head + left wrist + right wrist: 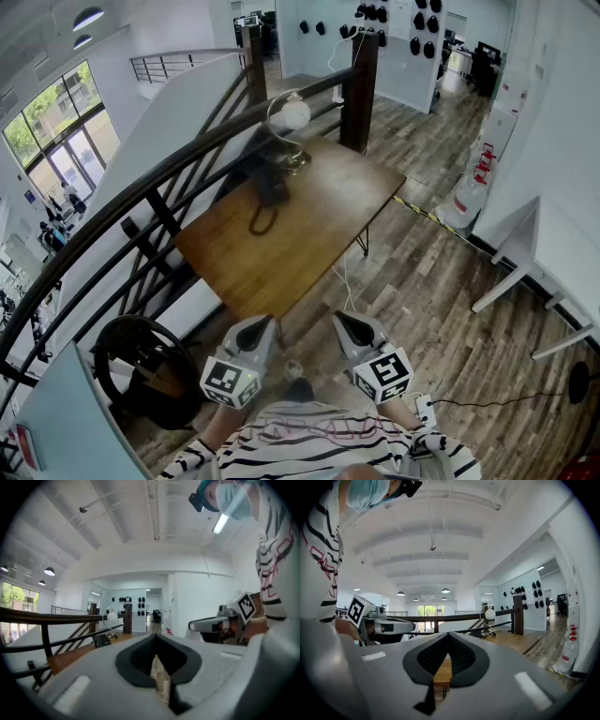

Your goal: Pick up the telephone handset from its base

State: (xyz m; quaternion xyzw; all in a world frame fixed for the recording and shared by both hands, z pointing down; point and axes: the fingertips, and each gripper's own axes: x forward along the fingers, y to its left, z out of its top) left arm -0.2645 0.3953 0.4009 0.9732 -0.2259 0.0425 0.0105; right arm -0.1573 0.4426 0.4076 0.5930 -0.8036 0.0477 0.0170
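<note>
The black telephone (265, 183) sits at the far left side of a wooden table (319, 234), its handset lying on the base and a coiled cord (262, 221) trailing toward me. In the left gripper view the telephone (101, 640) is small and distant. My left gripper (265, 323) and right gripper (338, 318) are held side by side close to my body, short of the table's near corner. Both point level at the table with jaws shut and nothing between them. The shut jaws fill the left gripper (157, 657) view and the right gripper (447, 645) view.
A lamp with a white globe (293, 115) stands just behind the telephone. A dark curved stair railing (141, 192) runs along the table's left side to a wooden post (361, 89). A black round object (141, 361) lies at lower left, and a white table (562, 248) stands at right.
</note>
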